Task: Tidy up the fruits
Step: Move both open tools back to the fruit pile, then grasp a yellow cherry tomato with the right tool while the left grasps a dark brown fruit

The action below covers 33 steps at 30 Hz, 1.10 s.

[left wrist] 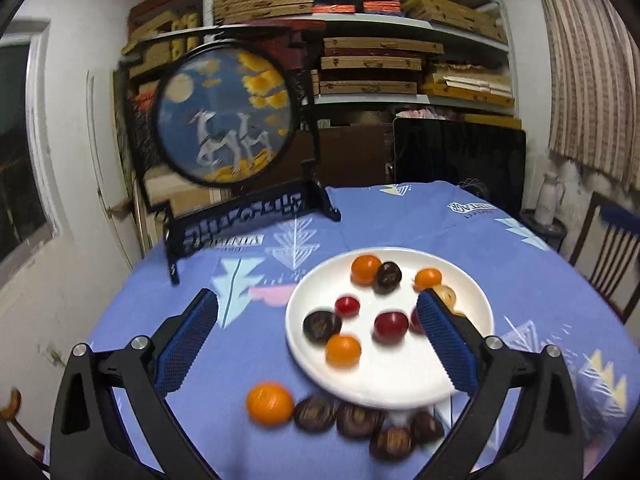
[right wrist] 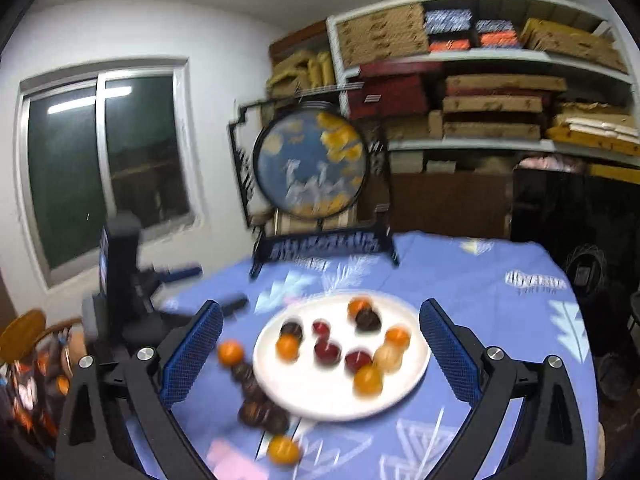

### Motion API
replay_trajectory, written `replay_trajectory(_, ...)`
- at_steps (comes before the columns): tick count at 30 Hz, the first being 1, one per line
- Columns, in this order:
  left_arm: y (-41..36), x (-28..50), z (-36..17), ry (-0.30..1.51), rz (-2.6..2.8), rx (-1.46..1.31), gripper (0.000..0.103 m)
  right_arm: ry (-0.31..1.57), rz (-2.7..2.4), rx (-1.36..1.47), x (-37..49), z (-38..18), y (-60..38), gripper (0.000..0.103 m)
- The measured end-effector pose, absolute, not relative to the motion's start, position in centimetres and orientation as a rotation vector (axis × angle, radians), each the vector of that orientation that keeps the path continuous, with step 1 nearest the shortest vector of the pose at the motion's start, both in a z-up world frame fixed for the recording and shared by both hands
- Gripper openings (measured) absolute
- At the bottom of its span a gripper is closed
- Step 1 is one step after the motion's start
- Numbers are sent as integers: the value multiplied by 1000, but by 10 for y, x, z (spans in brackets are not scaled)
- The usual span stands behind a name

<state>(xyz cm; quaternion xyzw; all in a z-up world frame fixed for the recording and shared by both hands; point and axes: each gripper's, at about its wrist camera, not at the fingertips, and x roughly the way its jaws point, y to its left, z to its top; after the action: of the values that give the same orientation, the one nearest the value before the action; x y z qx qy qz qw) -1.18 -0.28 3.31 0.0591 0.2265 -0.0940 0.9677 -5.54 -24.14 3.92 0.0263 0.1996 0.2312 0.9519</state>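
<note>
A white plate (left wrist: 390, 380) sits on the blue tablecloth (left wrist: 500, 248) and holds several small round fruits: orange (left wrist: 343, 351), dark brown (left wrist: 321, 326), red (left wrist: 391, 325) and one pale (left wrist: 446, 294). On the cloth in front of the plate lie an orange fruit (left wrist: 269, 403) and a row of dark brown fruits (left wrist: 316, 413). My left gripper (left wrist: 318, 300) hangs open above the plate's near side, holding nothing. My right gripper (right wrist: 321, 307) is open too, framing the plate (right wrist: 320, 400) with nothing between its fingers. Another orange fruit (right wrist: 283, 450) lies near the front edge.
A round framed picture on a black stand (left wrist: 226, 116) rises at the table's far left. A black screen (left wrist: 460, 156) leans behind the table. A wooden chair (left wrist: 608, 256) and a white bottle (left wrist: 550, 200) are at the right. Shelves of boxes (left wrist: 372, 64) fill the back wall.
</note>
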Motion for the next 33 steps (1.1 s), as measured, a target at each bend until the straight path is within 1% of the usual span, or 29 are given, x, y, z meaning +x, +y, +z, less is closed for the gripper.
replay_trajectory(6, 23, -40, 9, 551, -112, 199, 97, 669, 453, -51, -62, -23, -214, 99)
replay_trajectory(11, 23, -55, -22, 625, -151, 259, 97, 797, 453, -121, -46, -60, -189, 99)
replay_trajectory(12, 23, -57, -25, 633, -154, 264, 97, 817, 454, -136, -42, -66, -183, 97)
replay_trajectory(15, 19, -59, -35, 671, -214, 251, 97, 882, 472, -191, -32, -82, -168, 85)
replay_trajectory(16, 16, -59, -38, 682, -232, 254, 97, 902, 476, -218, -29, -88, -163, 73)
replay_trajectory(17, 12, -58, -42, 697, -255, 268, 97, 921, 485, -239, -27, -93, -160, 63)
replay_trajectory(18, 7, -60, -45, 707, -271, 275, 97, 947, 497, -261, -26, -98, -157, 40)
replay_trajectory(19, 3, -60, -48, 723, -296, 281, 97, 961, 511, -266, -26, -101, -157, 35)
replay_trajectory(22, -14, -62, -53, 748, -367, 299, 97, 934, 504, -276, -32, -98, -164, 35)
replay_trajectory(26, -45, -62, -50, 701, -445, 339, 97, 918, 479, -215, -38, -90, -192, 35)
replay_trajectory(28, -60, -59, -50, 682, -469, 373, 97, 909, 468, -183, -39, -87, -203, 32)
replay_trajectory(30, -74, -51, -55, 681, -480, 409, 97, 902, 467, -151, -41, -83, -215, 32)
replay_trajectory(31, -81, -46, -59, 690, -490, 419, 95, 900, 467, -144, -43, -82, -218, 32)
replay_trajectory(32, -85, -43, -62, 700, -500, 424, 85, 897, 467, -144, -45, -82, -220, 32)
replay_trajectory(33, -88, -38, -65, 716, -512, 431, 80, 894, 468, -149, -47, -82, -221, 30)
